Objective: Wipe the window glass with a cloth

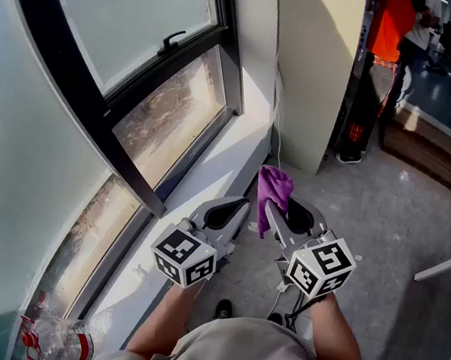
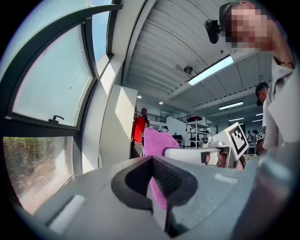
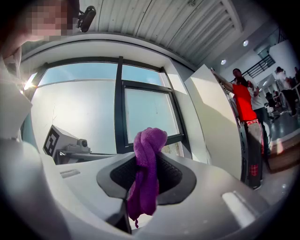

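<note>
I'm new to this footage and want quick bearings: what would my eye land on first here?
The purple cloth stands out, pinched in the shut jaws of the right gripper and hanging just right of the white sill. The big black-framed window fills the left side. The left gripper sits shut and empty beside the cloth.

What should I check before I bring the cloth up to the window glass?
1. Grip: ok, the purple cloth is clamped in the right gripper.
2. Spare left gripper empty: ok, its jaws are together on nothing.
3. Cloth spread for wiping: not ok, it hangs bunched and twisted.
4. Contact with the window glass: not ok, the cloth is well apart from it.
5. Window latched: cannot tell from the handle.
</note>
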